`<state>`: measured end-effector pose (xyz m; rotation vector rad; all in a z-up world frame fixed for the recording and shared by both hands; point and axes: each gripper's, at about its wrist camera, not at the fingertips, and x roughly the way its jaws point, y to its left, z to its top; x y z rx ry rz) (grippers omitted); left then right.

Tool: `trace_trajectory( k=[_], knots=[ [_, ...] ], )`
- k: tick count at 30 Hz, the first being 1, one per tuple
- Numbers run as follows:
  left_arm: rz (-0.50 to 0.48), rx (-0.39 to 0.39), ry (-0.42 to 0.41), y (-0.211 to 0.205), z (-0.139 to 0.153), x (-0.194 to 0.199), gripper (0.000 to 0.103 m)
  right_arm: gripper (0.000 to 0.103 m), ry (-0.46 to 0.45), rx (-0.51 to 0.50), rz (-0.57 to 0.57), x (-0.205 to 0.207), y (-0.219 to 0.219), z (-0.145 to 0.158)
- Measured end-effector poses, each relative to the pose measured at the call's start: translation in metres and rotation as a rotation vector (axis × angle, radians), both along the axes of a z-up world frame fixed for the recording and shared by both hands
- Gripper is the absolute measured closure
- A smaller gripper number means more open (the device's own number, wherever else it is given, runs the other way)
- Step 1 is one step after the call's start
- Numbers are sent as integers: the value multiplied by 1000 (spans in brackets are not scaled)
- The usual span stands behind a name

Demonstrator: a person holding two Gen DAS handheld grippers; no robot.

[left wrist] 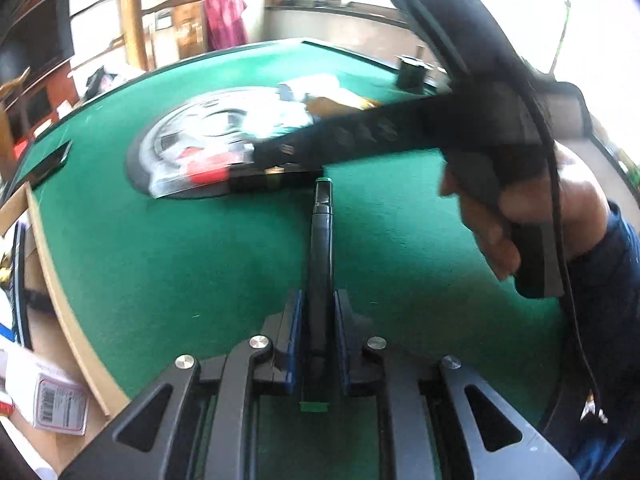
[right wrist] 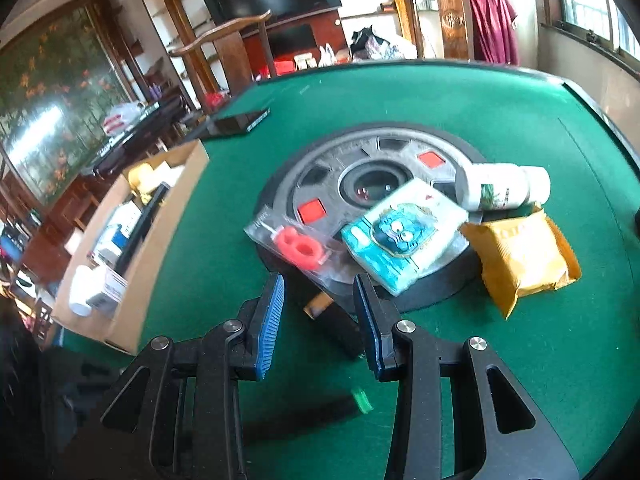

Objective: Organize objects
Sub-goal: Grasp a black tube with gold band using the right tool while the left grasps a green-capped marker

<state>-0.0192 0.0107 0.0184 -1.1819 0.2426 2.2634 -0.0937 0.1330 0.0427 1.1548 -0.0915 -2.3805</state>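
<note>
My left gripper (left wrist: 319,300) is shut on a black marker with green ends (left wrist: 322,240), held above the green table (left wrist: 180,260). That marker also shows blurred in the right wrist view (right wrist: 304,414). My right gripper (right wrist: 319,312) is open and empty, just above a small black box (right wrist: 340,320) at the near rim of the round grey centre disc (right wrist: 352,152). On the disc lie a clear bag with a red ring (right wrist: 298,246), a teal pack (right wrist: 404,236), a white bottle (right wrist: 502,186) and, beside it, a yellow packet (right wrist: 520,256). The right gripper crosses the left wrist view (left wrist: 280,156), blurred.
A cardboard box (right wrist: 160,240) holding bottles and cartons stands at the table's left edge. A black phone (right wrist: 236,122) lies at the far left of the table. Chairs, a television and shelves stand behind.
</note>
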Motion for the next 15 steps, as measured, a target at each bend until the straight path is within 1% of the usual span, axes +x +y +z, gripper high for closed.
trace_trajectory(
  k=[4, 5, 6, 8, 10, 13, 15],
  knots=[
    [72, 11, -15, -8, -1, -6, 88, 67, 11, 46, 27, 1, -9, -6],
    [85, 15, -19, -6, -4, -15, 88, 67, 26, 55, 33, 2, -12, -7],
    [119, 12, -16, -10, -4, -18, 86, 67, 47, 71, 29, 4, -15, -8],
    [164, -10, 6, -14, -4, -22, 80, 69, 51, 123, 29, 5, -23, -11],
    [175, 11, -5, -19, -7, -26, 79, 72, 45, 153, 26, 8, -27, -11],
    [166, -29, 33, -15, -9, -26, 74, 76, 42, 188, 10, 10, -29, -9],
    [150, -62, 69, -7, -12, -27, 65, 84, 32, 197, -11, 9, -27, -9]
  ],
)
